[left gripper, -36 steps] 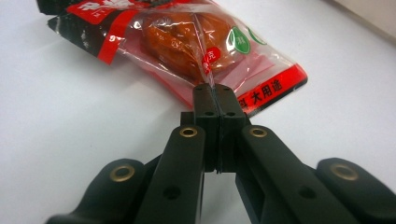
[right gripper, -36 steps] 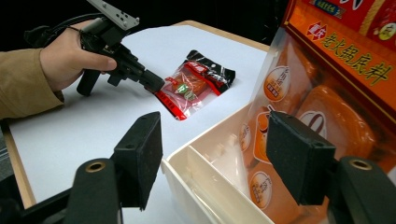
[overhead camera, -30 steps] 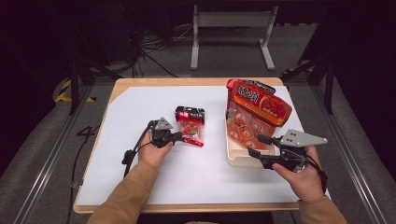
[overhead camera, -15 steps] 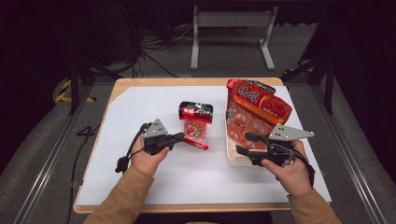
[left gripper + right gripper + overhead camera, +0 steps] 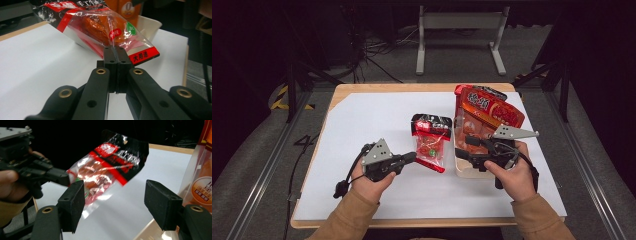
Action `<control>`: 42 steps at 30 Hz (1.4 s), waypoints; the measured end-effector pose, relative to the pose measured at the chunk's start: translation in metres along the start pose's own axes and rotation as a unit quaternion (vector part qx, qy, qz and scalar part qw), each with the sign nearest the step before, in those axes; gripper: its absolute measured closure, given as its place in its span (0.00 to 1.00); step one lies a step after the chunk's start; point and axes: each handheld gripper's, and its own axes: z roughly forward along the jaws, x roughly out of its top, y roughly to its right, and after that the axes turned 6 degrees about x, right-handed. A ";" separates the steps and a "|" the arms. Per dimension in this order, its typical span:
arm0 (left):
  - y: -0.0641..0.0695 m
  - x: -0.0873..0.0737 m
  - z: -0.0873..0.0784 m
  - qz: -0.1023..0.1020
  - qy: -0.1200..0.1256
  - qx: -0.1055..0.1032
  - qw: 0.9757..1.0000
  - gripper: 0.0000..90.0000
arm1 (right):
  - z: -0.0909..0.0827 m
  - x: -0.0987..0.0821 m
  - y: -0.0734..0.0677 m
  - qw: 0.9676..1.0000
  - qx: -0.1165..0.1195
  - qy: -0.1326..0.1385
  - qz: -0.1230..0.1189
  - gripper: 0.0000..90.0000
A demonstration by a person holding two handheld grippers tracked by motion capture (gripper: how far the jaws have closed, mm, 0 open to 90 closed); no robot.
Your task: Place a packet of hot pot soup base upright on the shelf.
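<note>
Grip check: my left gripper (image 5: 412, 158) pinches the snack packet (image 5: 430, 142) by its sealed edge. Right gripper (image 5: 462, 147) fingers have just been opening, empty. I should lift it level into the tub (image 5: 472, 169).

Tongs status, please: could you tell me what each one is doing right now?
Left tongs: shut on the snack packet, pinching its lower edge.
Right tongs: open, holding nothing; jaws have just been opening.

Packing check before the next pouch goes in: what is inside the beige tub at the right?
The beige tub holds an orange-red snack bag standing upright, well above the rim. The bag and the right gripper cover the tub's floor, so anything beneath stays unseen.
</note>
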 end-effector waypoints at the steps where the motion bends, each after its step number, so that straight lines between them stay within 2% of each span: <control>1: 0.003 0.000 0.000 0.002 0.002 -0.002 1.000 1.00 | 0.001 0.002 0.000 1.000 -0.002 -0.002 0.001 0.37; 3: 0.007 0.000 0.001 0.008 -0.001 -0.010 1.000 1.00 | 0.002 0.004 0.001 1.000 -0.008 -0.004 0.004 0.37; 7: 0.010 0.001 0.002 0.009 0.006 -0.028 1.000 1.00 | 0.007 0.006 0.005 0.999 -0.028 -0.006 0.027 0.35; 11: 0.011 0.001 0.003 0.009 0.007 -0.032 0.999 1.00 | 0.010 0.006 0.008 0.999 -0.022 -0.004 0.039 0.35; 18: 0.011 0.001 0.005 0.014 0.009 -0.045 0.999 1.00 | 0.016 0.009 0.017 0.998 -0.016 -0.008 0.058 0.42; 19: 0.011 0.001 0.005 0.014 0.009 -0.047 0.999 1.00 | 0.017 0.010 0.018 0.998 -0.014 -0.009 0.056 0.47; 21: 0.010 0.000 0.006 0.015 0.006 -0.049 0.999 1.00 | 0.017 0.011 0.019 0.998 -0.006 -0.019 0.055 0.62; 22: 0.010 0.000 0.007 0.016 0.006 -0.048 0.999 1.00 | 0.017 0.013 0.019 0.999 -0.008 -0.022 0.044 0.72; 23: 0.010 0.000 0.007 0.019 0.006 -0.043 0.999 1.00 | 0.017 0.014 0.018 0.999 -0.013 -0.025 0.037 0.76; 24: 0.010 0.000 0.007 0.019 0.006 -0.043 0.999 1.00 | 0.017 0.014 0.018 0.999 -0.013 -0.025 0.037 0.76; 25: 0.009 0.000 0.007 0.022 0.004 -0.039 0.999 1.00 | 0.017 0.015 0.018 0.999 -0.020 -0.028 0.027 0.84; 26: 0.009 -0.001 0.007 0.017 0.004 -0.037 0.999 1.00 | 0.016 0.016 0.017 0.999 -0.027 -0.033 0.017 0.94; 27: 0.008 -0.001 0.008 0.018 0.005 -0.038 0.999 1.00 | 0.014 0.019 0.016 0.999 -0.026 -0.035 0.003 1.00; 29: 0.006 -0.002 0.009 0.015 0.003 -0.041 0.999 1.00 | 0.013 0.020 0.015 0.999 -0.026 -0.036 -0.003 1.00; 33: 0.004 -0.005 0.011 0.009 -0.005 -0.047 0.999 0.99 | 0.011 0.025 0.007 0.998 -0.033 -0.031 -0.040 1.00; 35: 0.003 -0.006 0.012 0.010 -0.007 -0.047 0.999 0.98 | 0.009 0.028 0.004 0.998 -0.026 -0.024 -0.048 1.00; 36: 0.002 -0.007 0.013 0.008 -0.012 -0.048 0.999 0.97 | 0.006 0.031 0.000 0.998 -0.018 -0.017 -0.059 1.00; 38: 0.001 -0.009 0.016 0.000 -0.032 -0.054 0.998 0.95 | 0.005 0.033 -0.003 0.998 -0.013 -0.013 -0.065 1.00; 39: 0.000 -0.009 0.017 -0.001 -0.040 -0.051 0.998 0.94 | 0.003 0.034 -0.006 0.997 -0.003 -0.008 -0.072 1.00; 40: -0.002 -0.011 0.019 -0.016 -0.041 -0.060 0.997 0.92 | 0.003 0.035 -0.014 0.996 0.012 -0.006 -0.090 1.00; 41: -0.002 -0.011 0.019 -0.016 -0.041 -0.060 0.997 0.89 | 0.003 0.035 -0.014 0.996 0.012 -0.006 -0.090 1.00; 42: -0.003 -0.011 0.019 -0.025 -0.042 -0.062 0.997 0.86 | 0.005 0.036 -0.021 0.994 0.026 -0.010 -0.104 1.00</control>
